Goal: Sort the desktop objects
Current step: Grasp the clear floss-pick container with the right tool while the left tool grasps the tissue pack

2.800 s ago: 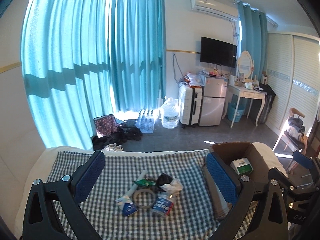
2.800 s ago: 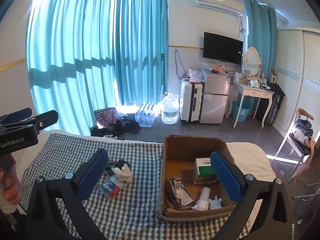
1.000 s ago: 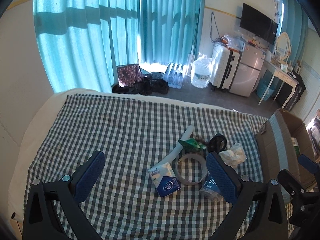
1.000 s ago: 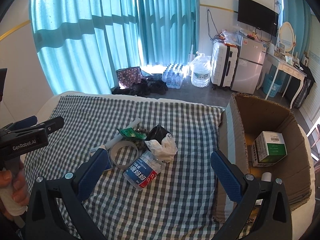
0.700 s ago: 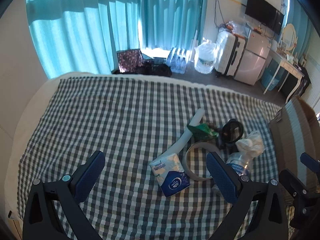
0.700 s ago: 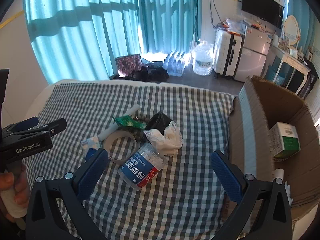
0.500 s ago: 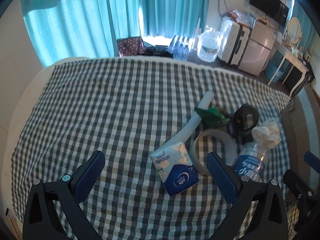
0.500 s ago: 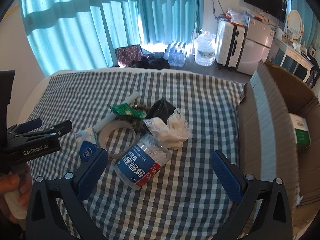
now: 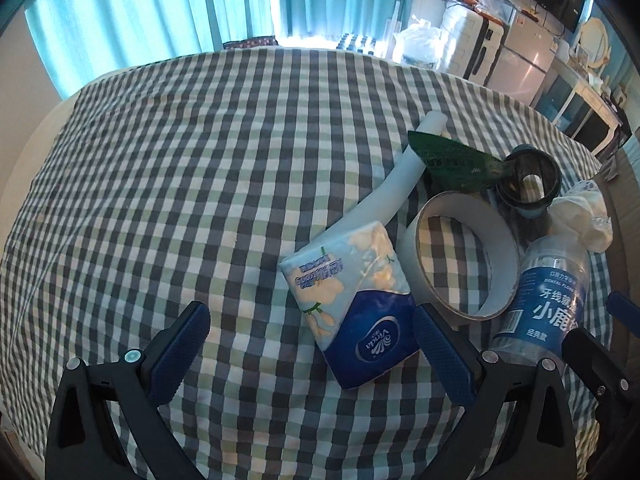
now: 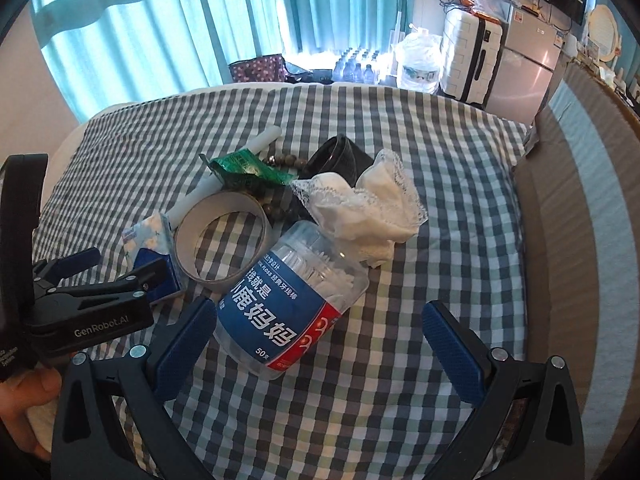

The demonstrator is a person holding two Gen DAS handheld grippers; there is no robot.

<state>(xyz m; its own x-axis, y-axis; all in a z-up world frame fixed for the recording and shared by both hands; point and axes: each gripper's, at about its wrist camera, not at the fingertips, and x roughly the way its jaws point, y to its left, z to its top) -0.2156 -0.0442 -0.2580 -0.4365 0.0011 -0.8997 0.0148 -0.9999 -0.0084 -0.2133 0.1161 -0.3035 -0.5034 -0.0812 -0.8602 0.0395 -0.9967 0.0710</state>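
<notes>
Both pairs of blue-padded fingers stand spread wide with nothing between the pads. The left gripper [image 9: 308,344] hangs low over the checked cloth [image 9: 180,168], its right pad just beside the near end of the tissue pack [image 9: 352,300], which lies partly between the fingers. The right gripper [image 10: 320,340] straddles the near end of the floss-pick jar [image 10: 288,300], lying on its side, pads apart from it.

Only the right wrist view shows the cardboard box [image 10: 580,184] at the far right, the string of wooden beads [image 10: 276,204], and the person's left hand [image 10: 24,412] gripping the other tool's handle at the near left. The left view alone looks down into the black cup [image 9: 528,184].

Tape roll [image 9: 460,256], white tube [image 9: 400,184], green packet [image 9: 448,160] and lace cloth [image 10: 368,208] crowd together mid-cloth.
</notes>
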